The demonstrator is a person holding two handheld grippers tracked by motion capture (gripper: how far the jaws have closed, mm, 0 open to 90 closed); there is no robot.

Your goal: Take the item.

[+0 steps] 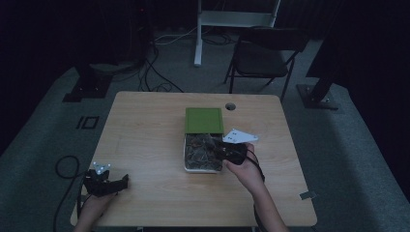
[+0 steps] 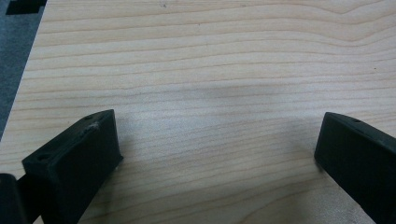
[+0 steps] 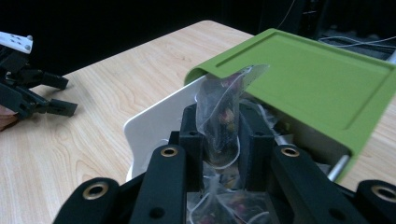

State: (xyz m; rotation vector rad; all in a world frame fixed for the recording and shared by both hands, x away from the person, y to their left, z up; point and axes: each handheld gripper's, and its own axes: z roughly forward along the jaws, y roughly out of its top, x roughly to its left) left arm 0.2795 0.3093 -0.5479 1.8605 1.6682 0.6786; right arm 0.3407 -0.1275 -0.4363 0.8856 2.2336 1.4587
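Observation:
A white box [image 1: 185,153] full of clear sachets stands at the table's middle, and its green lid [image 1: 203,120] lies slid toward the far side. My right gripper [image 1: 218,151] is over the box's right part, shut on one clear sachet [image 3: 220,119] with dark and reddish bits inside; the sachet sticks up between the jaws, in front of the green lid [image 3: 317,79]. More sachets [image 3: 233,203] lie below in the white box [image 3: 154,122]. My left gripper [image 1: 121,182] rests open at the near left of the table, with bare wood between its jaws [image 2: 219,140].
The wooden table [image 1: 145,140] has a cable hole [image 1: 230,106] at its far edge. A dark folding chair [image 1: 263,58] and a white stand leg [image 1: 197,34] are behind the table. Cables lie on the grey floor at the left [image 1: 65,166].

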